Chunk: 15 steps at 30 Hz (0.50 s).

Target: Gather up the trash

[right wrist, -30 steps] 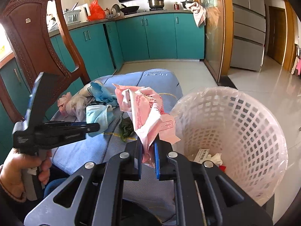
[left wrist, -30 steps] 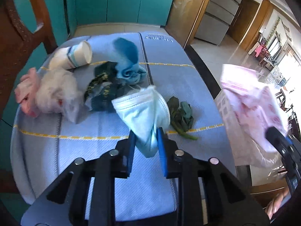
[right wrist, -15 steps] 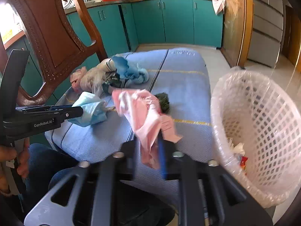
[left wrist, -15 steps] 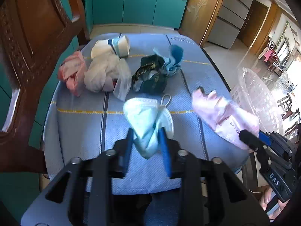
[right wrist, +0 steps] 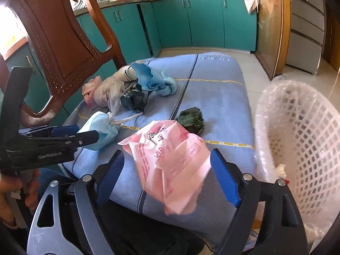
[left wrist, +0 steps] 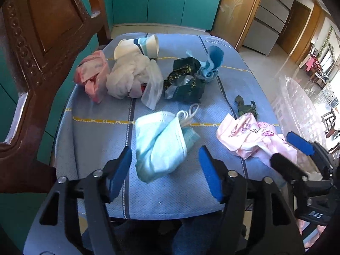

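Trash lies scattered on the blue cloth (left wrist: 89,140). Left gripper (left wrist: 164,170) is spread wide, holding nothing, with the face mask (left wrist: 161,144) lying loose between its fingers. Right gripper (right wrist: 167,176) is also wide open around the pink bag (right wrist: 170,161). White basket (right wrist: 306,140) stands at three o'clock.

a kitchen with teal cabinets (right wrist: 204,21) across the top of the frame, pale glossy floor tiles (right wrist: 297,72) at right, a carved dark wooden chair back (right wrist: 57,42) at upper left, and a grey refrigerator (right wrist: 306,25) at far right.
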Each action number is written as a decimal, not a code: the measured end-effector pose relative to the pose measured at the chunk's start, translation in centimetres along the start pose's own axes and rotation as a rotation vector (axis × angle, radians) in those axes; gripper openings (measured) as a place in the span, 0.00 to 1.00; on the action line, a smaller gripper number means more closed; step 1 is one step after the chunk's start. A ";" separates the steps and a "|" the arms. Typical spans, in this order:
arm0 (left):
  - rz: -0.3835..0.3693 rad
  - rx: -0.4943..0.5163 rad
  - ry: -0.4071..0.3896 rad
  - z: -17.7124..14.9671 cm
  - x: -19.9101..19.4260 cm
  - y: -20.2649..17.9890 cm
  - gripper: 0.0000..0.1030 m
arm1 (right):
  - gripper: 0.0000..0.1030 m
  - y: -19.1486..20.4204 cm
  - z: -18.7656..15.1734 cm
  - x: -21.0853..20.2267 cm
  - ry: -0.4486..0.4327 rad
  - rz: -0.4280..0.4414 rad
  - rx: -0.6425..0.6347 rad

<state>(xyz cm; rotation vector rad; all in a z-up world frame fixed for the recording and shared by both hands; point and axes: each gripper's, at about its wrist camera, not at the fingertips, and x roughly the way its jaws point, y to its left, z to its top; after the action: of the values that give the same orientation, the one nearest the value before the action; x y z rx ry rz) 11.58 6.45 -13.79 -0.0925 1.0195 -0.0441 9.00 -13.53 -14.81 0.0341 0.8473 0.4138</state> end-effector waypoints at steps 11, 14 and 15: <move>0.019 0.000 0.039 0.0 1.4 0.2 0.72 | 0.60 0.5 -0.7 3.1 0.065 -0.022 -0.028; 0.018 0.013 0.047 -0.1 1.7 0.0 0.58 | 0.45 0.5 -0.9 3.1 0.065 -0.034 -0.040; 0.017 0.017 0.056 -0.2 1.9 -0.2 0.50 | 0.42 0.5 -1.0 2.9 0.062 -0.038 -0.043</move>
<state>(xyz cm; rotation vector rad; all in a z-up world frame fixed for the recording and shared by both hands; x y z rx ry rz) 12.46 6.13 -15.49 -0.0674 1.0758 -0.0397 9.83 -12.13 -17.44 -0.0348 0.8982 0.3995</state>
